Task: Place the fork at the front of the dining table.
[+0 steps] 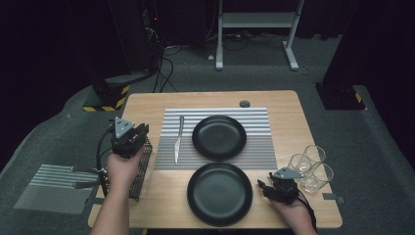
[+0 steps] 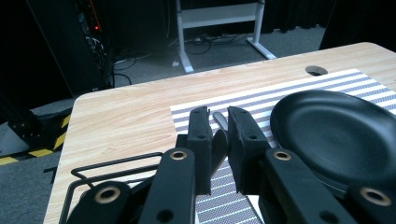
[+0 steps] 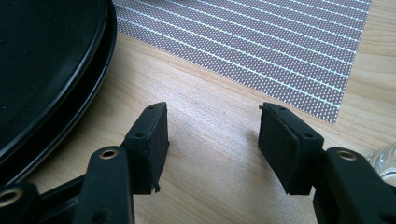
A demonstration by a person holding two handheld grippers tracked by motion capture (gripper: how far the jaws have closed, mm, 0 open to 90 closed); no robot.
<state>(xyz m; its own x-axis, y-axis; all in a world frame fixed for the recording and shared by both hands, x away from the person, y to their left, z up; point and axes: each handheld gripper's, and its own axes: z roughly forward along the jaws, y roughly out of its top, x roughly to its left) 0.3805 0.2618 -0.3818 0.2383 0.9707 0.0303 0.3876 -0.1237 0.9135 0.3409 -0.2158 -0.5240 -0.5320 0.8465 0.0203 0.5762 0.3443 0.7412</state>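
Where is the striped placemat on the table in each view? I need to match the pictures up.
High view: the striped placemat lies mid-table, under the far black plate and the knife.
Left gripper view: placemat runs from centre to the right edge, under that plate.
Right gripper view: placemat crosses the top, right of the near black plate.
Shared landmark: the light wooden table.

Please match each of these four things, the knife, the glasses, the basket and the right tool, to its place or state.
Things:
1. knife
2. glasses
3. basket
4. right tool

Places or states:
A. at the table's right edge
B. open, beside the near plate
C. on the mat, left of the far plate
D. at the table's left edge

Pairs: 1-C, 2-A, 3-D, 4-B
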